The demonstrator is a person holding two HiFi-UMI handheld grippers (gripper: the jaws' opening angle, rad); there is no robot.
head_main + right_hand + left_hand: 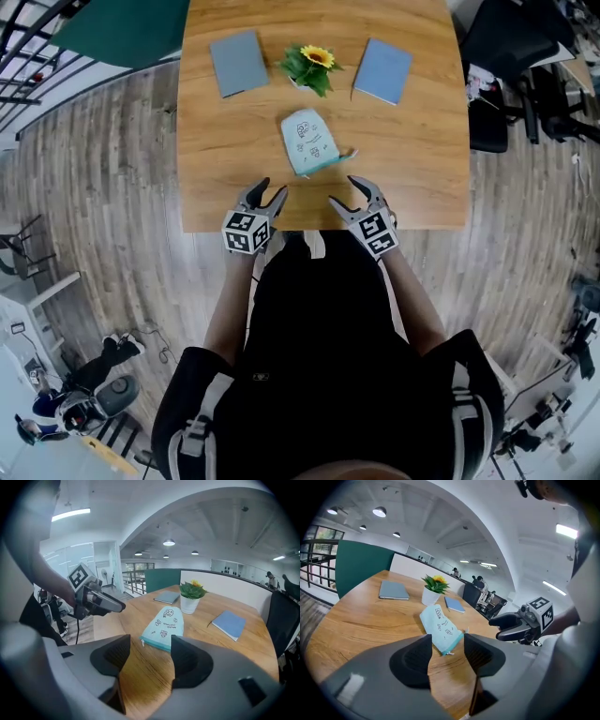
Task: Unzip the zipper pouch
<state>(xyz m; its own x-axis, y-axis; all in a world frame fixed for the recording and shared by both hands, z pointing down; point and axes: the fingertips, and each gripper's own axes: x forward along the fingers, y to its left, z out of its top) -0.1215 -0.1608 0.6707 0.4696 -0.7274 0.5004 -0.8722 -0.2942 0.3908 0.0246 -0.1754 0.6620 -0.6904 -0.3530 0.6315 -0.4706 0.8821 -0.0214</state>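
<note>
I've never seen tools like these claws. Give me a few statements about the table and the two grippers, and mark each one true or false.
1. The zipper pouch lies flat on the table, and neither gripper touches it. True.
2. The left gripper is clamped on the pouch. False: its jaws stand apart and empty, short of the pouch.
3. A potted sunflower stands between two notebooks. True.
4. The right gripper holds a notebook. False: it is open and empty, near the table's near edge.
</note>
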